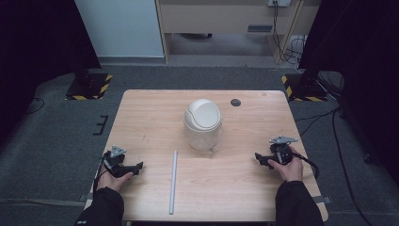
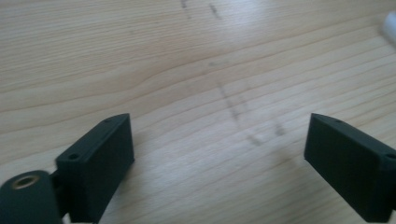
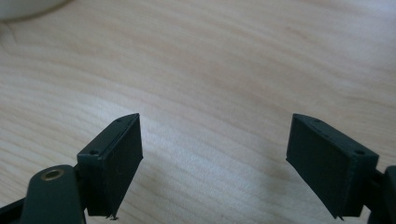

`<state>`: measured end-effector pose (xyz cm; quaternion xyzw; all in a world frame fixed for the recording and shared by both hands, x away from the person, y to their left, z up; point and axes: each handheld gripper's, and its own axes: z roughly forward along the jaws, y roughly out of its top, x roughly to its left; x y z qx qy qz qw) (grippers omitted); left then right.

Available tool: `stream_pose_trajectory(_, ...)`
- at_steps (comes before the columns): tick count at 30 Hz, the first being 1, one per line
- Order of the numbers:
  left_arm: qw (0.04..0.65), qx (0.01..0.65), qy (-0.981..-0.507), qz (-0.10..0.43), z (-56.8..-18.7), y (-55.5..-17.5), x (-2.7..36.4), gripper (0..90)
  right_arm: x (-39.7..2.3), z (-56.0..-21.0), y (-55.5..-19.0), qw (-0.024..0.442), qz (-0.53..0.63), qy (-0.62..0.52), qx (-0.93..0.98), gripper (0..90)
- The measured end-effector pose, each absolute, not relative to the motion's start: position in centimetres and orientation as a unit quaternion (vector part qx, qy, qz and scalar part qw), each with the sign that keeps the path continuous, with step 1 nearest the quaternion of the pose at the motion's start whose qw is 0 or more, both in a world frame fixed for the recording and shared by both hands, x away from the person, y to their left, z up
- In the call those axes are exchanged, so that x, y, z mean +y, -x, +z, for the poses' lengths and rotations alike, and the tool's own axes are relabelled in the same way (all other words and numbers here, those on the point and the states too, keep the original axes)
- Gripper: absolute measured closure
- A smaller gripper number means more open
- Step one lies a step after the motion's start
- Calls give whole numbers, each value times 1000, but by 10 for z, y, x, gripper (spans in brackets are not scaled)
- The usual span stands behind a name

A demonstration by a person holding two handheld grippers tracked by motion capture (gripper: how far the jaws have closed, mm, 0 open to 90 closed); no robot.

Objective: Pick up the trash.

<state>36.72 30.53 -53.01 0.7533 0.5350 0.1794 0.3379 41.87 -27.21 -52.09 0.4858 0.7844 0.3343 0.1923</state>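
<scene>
A small white bin (image 1: 203,125) with a domed swing lid stands upright near the middle of the wooden table (image 1: 150,113). A long pale rod (image 1: 173,181) lies on the table in front of it, pointing away from me. My left gripper (image 1: 139,166) rests low at the table's left front, held by a hand, with its jaws wide open over bare wood (image 2: 219,140). At the right front my right gripper (image 1: 259,159) is also open, with nothing between its jaws (image 3: 215,154). The bin's base (image 3: 23,7) shows blurred at the top left of the right gripper view.
A small dark round cap (image 1: 235,102) sits flush in the table near the back edge. Cables (image 1: 329,117) run over the grey carpet to the right. Black stand bases with yellow-striped edges (image 1: 89,87) flank the table's far corners.
</scene>
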Motion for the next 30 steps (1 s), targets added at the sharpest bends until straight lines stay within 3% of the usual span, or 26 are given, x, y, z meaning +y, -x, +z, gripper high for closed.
stream_pose_trajectory(13,315,481,-797,185,-534,-363,279,4,-269,-486,-417,221,398,-494,741,177)
stream_pose_trajectory(30,321,482,-792,195,-536,-361,278,0,-254,-428,-412,248,462,-468,711,146)
